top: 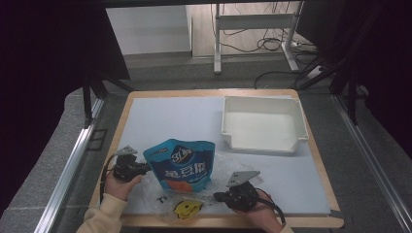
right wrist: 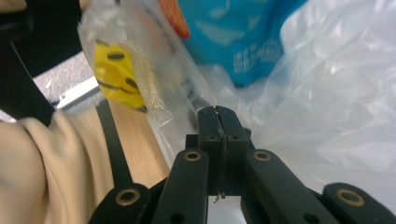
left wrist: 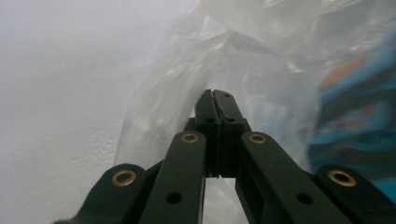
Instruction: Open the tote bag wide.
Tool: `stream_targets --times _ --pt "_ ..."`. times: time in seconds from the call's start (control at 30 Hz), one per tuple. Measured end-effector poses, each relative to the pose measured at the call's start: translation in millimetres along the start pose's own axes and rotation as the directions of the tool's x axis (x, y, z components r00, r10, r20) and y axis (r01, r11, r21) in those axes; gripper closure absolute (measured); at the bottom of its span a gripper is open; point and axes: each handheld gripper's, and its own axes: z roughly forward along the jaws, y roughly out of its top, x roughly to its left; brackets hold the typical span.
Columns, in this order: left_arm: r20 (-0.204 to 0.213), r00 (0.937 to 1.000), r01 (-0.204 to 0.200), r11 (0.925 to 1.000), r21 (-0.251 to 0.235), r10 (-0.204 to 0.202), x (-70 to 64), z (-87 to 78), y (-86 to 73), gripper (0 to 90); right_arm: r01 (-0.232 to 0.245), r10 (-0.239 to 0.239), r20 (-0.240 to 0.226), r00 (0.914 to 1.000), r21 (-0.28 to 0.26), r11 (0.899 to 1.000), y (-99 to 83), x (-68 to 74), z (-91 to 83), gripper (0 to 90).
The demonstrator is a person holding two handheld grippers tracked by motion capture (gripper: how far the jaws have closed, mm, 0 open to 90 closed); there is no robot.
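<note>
A blue snack pouch [top: 182,165] stands upright inside a clear plastic bag [top: 221,167] printed with a yellow smiley [top: 188,208], at the front of the table. My left gripper [top: 145,169] is at the bag's left side. Its jaws are pressed together on the clear film [left wrist: 205,60], with the pouch [left wrist: 359,116] blurred behind it. My right gripper [top: 217,196] is at the bag's front right. It is shut on the bag's edge [right wrist: 182,93] beside the smiley [right wrist: 114,74], below the pouch [right wrist: 233,32].
An empty white tray [top: 262,141] sits at the back right of the pale blue mat [top: 180,119]. The wooden table edge [top: 145,170] runs close under the right gripper. A beige sleeve [right wrist: 42,172] lies just left of it.
</note>
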Motion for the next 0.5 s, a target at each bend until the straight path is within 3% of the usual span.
stream_targets --times 0.07,0.2,0.33,0.5 --pt "0.051 0.9987 0.006 0.9996 -0.029 -0.004 -5.7 -9.9 -1.9 90.0 0.007 -0.007 0.005 1.0 -0.032 0.999 3.4 0.9 -5.6 89.1" --pt "0.078 0.9968 -0.009 0.9988 -0.049 0.013 -17.1 -18.4 -6.8 90.0 0.009 -0.008 0.017 0.9998 -0.068 0.998 8.4 1.9 -11.7 89.0" --pt "0.094 0.9949 -0.03 0.9972 -0.068 0.037 -27.3 -25.0 -11.5 90.0 0.01 -0.008 0.022 0.9997 -0.09 0.996 10.9 1.3 -14.9 89.1" --pt "0.076 0.9949 -0.061 0.9951 -0.078 0.067 -34.6 -30.2 -15.9 90.0 0.011 -0.008 0.028 0.9996 -0.104 0.995 14.1 -0.4 -17.3 89.0"
